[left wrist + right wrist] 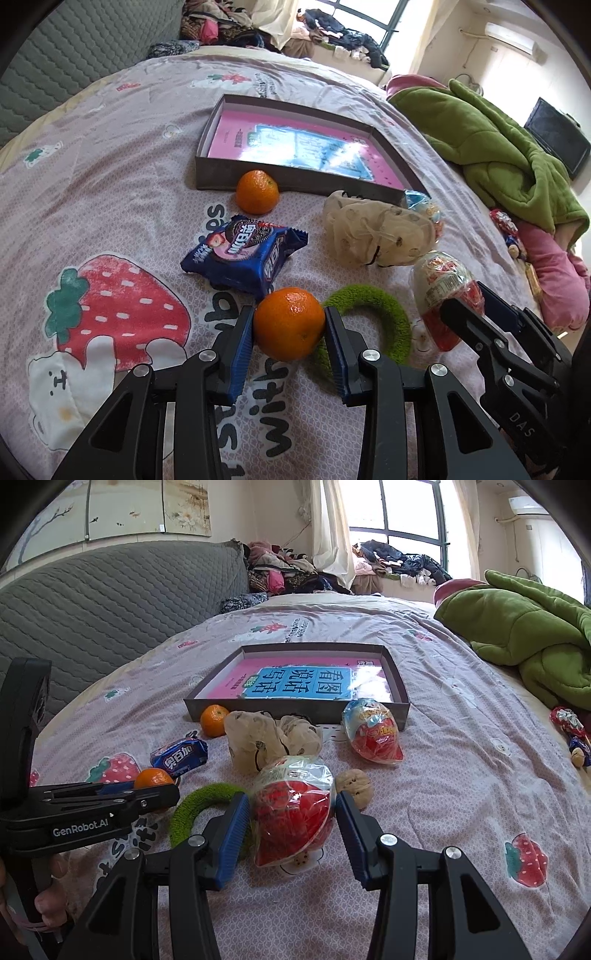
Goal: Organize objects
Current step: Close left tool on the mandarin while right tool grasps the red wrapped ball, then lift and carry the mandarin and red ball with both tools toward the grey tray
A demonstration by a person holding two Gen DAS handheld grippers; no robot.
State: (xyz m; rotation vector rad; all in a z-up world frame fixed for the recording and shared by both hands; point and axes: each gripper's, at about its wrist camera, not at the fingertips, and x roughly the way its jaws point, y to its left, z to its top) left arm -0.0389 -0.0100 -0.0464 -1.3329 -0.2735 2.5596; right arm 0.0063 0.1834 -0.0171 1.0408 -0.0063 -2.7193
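Strawberry-print bedspread point(110, 155) underneath everything. Shallow grey box point(236, 177) at mid-bed, pink book point(295, 681) inside. Left gripper point(289, 332) clamped on near orange point(290, 323), beside green ring point(388, 314). Right gripper point(293, 825) astride wrapped red-and-white egg point(291, 812); pads close, contact unclear. Second orange point(257, 192) touching box wall.

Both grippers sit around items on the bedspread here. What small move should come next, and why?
Probably lift the left gripper straight up a little: its pads press both sides of the near orange, which rests on the bedspread against the green ring. The shallow box lies ahead. The right gripper brackets the red-and-white packet, with a gap showing on one side.
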